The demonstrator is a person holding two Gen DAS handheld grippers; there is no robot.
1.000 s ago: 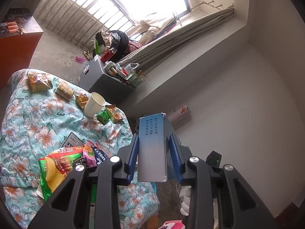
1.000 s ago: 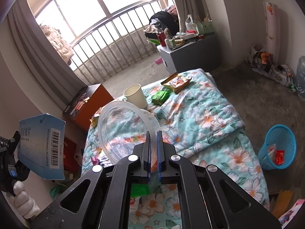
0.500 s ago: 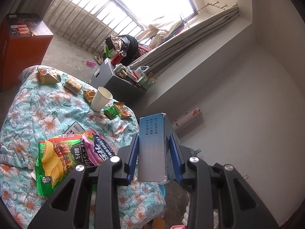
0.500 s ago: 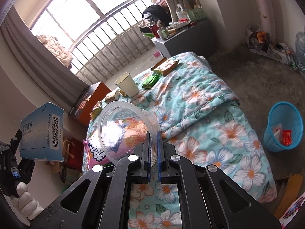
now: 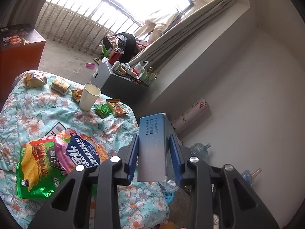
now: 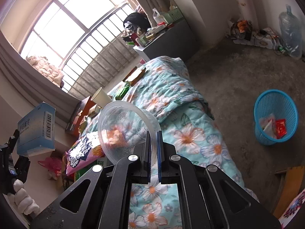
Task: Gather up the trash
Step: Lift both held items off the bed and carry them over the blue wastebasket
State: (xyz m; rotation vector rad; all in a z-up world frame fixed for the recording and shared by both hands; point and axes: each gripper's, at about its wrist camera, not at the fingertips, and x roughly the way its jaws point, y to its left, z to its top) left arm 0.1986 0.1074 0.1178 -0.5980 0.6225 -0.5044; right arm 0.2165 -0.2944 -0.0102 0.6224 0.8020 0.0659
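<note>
Floral quilt (image 6: pixel 190 103) sliding past: both grippers carry trash toward the blue basket (image 6: pixel 275 117).
Left gripper (image 5: pixel 152 155) clamps the medicine box (image 5: pixel 152 147); right gripper (image 6: pixel 154 153) pinches the clear plastic bowl (image 6: pixel 125 129), now swung nearer the basket, so drop-off looks next.

You're in lived-in home bedroom: bed under turquoise floral quilt (image 6: pixel 190 114), tall barred window (image 5: pixel 91 17) with beige curtains (image 5: pixel 181 28), bare concrete floor (image 6: pixel 238 87), grey cabinet cluttered with bottles and toiletries (image 5: pixel 118 84), blue plastic mesh wastebasket (image 6: pixel 275 116), large water jug (image 6: pixel 291 30) in corner.
</note>
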